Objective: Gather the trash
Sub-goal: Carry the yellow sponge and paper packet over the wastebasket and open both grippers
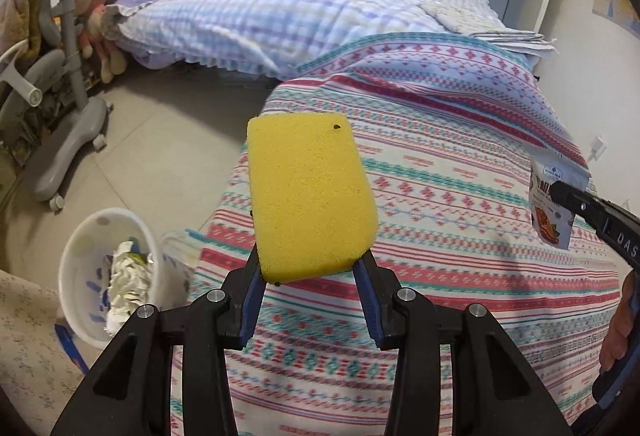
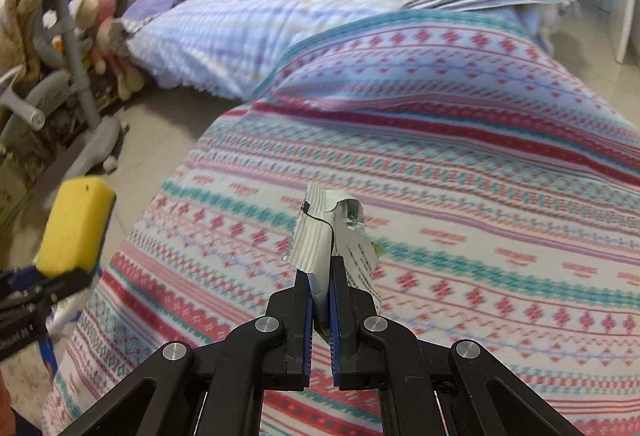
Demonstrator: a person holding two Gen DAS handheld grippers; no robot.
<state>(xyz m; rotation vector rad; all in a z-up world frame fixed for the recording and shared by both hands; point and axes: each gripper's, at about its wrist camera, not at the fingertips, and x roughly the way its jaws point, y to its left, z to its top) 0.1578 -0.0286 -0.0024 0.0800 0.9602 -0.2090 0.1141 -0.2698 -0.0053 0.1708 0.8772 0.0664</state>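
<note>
The left gripper (image 1: 308,268) holds a yellow sponge (image 1: 310,195) by its near end, the fingers (image 1: 252,276) spread fairly wide and pressed against the sponge's two sides. The sponge stands up and away from the gripper, above the left edge of a bed covered with a striped, patterned blanket (image 1: 460,195). Below and to the left, on the floor beside the bed, stands a white bin (image 1: 76,260) with crumpled paper and wrappers (image 1: 124,284) inside.

The right gripper (image 2: 320,276) has its fingers (image 2: 340,288) drawn narrow, pinching a silver snack packet (image 2: 320,232) between them. The packet sticks up from the fingers, its torn top open and crumpled, with printed text on its right side. It hangs over the middle of the blanket, not touching it. From the left wrist view the same packet shows at the far right, its printed front facing the camera, held at the tip of the right gripper, with part of a hand (image 1: 618,324) behind it.

A checked quilt (image 1: 260,19) lies farther back, and a grey chair (image 1: 60,107) stands at the far left.
</note>
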